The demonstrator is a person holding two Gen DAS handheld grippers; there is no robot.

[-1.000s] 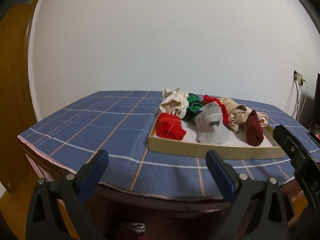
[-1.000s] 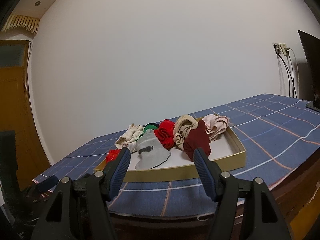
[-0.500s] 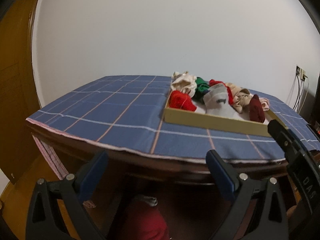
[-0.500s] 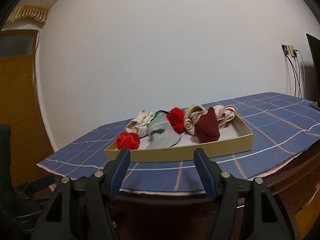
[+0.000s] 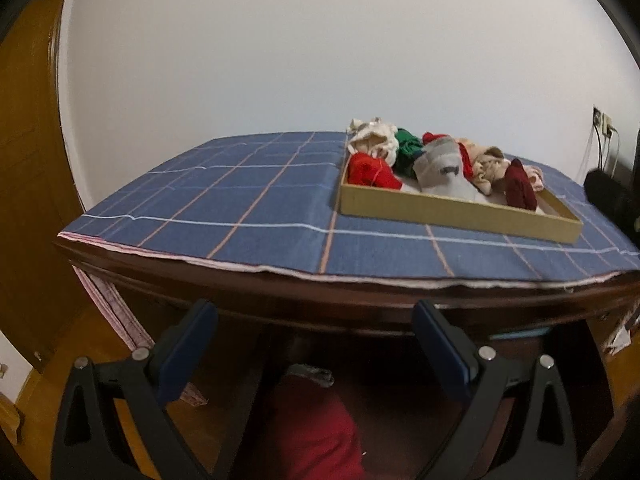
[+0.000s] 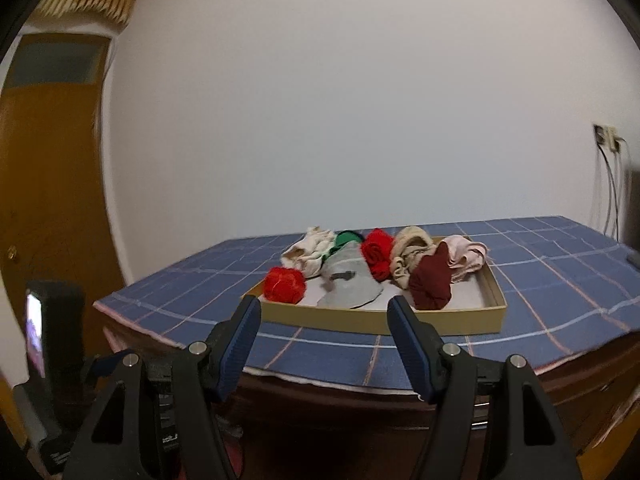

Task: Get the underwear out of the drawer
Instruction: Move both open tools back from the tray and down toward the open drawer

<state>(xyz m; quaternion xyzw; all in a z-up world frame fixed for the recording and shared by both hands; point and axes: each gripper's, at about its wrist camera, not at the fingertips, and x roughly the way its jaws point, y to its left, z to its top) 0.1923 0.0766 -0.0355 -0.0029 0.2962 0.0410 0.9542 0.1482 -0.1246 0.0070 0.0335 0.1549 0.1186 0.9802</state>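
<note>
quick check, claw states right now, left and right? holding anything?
Left claw: open, nothing between the fingers, short of the table edge.
Right claw: open, empty, short of the cardboard tray of underwear.

Plain white wall (image 6: 360,100) fills background, evenly lit. Tabletop (image 5: 240,200) of dark wooden furniture stands against wall, covered by blue plaid cloth (image 6: 560,264) with white and pink lines; cloth hem hangs over front edge. Left of tabletop: brown wooden door (image 6: 52,184) with dim glass pane on top, small knob at its left edge. Fringe trim (image 6: 86,2) near ceiling above door. Right of tabletop: wall socket (image 6: 606,136) with cables hanging down. Wooden floor (image 5: 100,344) below left corner of tabletop.
</note>
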